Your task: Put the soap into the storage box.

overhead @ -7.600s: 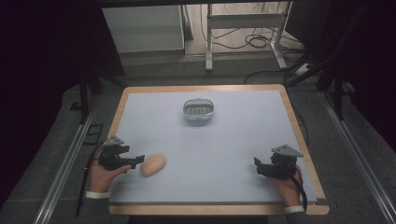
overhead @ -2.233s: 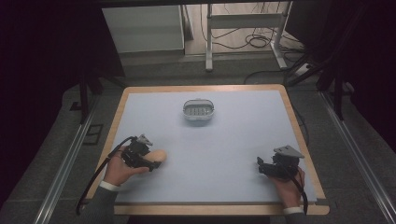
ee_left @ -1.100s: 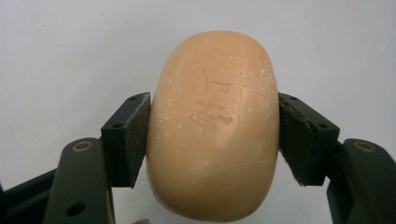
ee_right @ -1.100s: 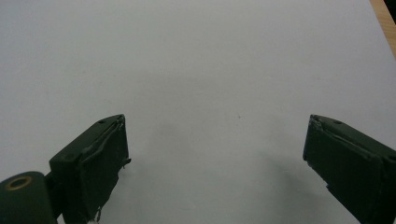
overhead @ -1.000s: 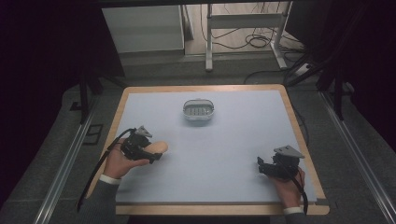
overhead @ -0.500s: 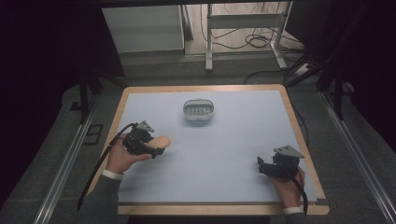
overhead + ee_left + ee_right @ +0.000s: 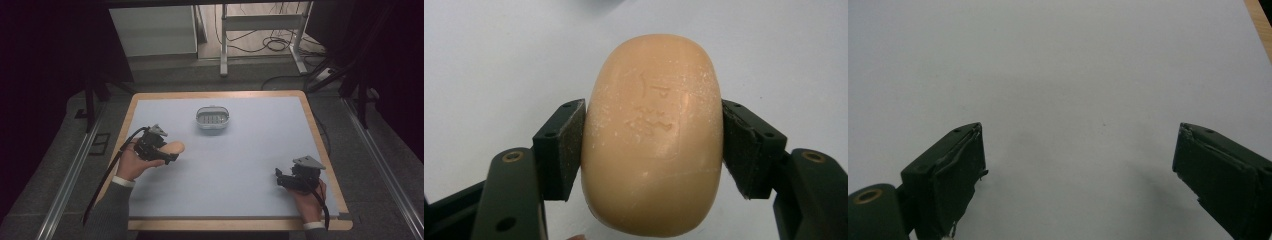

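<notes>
Soap (image 7: 173, 147) sits clamped in your left gripper (image 7: 167, 152) at the table's (image 7: 250, 165) left side in the high view. Left gripper view: both pads (image 7: 566, 145) press the soap's flanks. Right gripper view: your right gripper (image 7: 1078, 170) stands wide apart over bare table.

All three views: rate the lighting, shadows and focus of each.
High view: dim, surroundings nearly black, table evenly lit, mild softness. Left gripper view: bright and sharp, soap bar showing its stamped mark, clamped by the left hand-held gripper. Right gripper view: right hand-held gripper open, faint soft shadows on the mat, no glare.
</notes>
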Available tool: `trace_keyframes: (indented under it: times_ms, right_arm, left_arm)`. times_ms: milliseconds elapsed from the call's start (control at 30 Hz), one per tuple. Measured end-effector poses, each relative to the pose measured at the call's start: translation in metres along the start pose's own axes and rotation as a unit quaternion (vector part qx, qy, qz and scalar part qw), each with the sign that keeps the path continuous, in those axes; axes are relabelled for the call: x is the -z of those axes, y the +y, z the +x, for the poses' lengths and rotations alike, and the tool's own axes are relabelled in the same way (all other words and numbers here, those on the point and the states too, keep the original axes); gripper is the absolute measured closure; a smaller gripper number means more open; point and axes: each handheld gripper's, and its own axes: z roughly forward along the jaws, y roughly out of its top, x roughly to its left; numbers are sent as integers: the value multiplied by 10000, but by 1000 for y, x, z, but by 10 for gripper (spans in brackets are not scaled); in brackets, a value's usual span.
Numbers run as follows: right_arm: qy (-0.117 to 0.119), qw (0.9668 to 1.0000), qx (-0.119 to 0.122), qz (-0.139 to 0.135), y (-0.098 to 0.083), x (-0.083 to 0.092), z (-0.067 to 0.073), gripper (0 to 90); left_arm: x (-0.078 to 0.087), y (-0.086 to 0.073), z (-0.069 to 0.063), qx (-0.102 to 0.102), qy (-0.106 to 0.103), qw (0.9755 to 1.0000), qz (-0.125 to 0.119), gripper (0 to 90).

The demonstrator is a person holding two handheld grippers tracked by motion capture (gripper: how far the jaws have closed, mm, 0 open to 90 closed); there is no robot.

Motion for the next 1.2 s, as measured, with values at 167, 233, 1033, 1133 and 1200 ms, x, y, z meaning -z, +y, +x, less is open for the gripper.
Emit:
trace_keyframes:
  times_ms: [167, 233, 1033, 1133, 1200]
  right_arm:
    - [0, 10000, 4, -2, 0, 0, 0, 66]
    - [-3, 10000, 5, 2, 0, 0, 0, 66]
    - [-24, 10000, 36, 13, 0, 0, 1, 66]
    - [-25, 10000, 29, 11, 0, 0, 0, 66]
    - [-25, 10000, 28, 9, 0, 0, 0, 66]
  left_arm:
    - [-1, 3, 1, -22, 9, 10000, 9, 324]
    - [-1, 4, 1, -20, 19, 10000, -30, 324]
    - [-5, 19, 7, -57, 42, 9999, -89, 325]
    - [-6, 22, 6, -52, 39, 9999, -104, 325]
    - [-6, 24, 6, -73, 36, 9999, -84, 325]
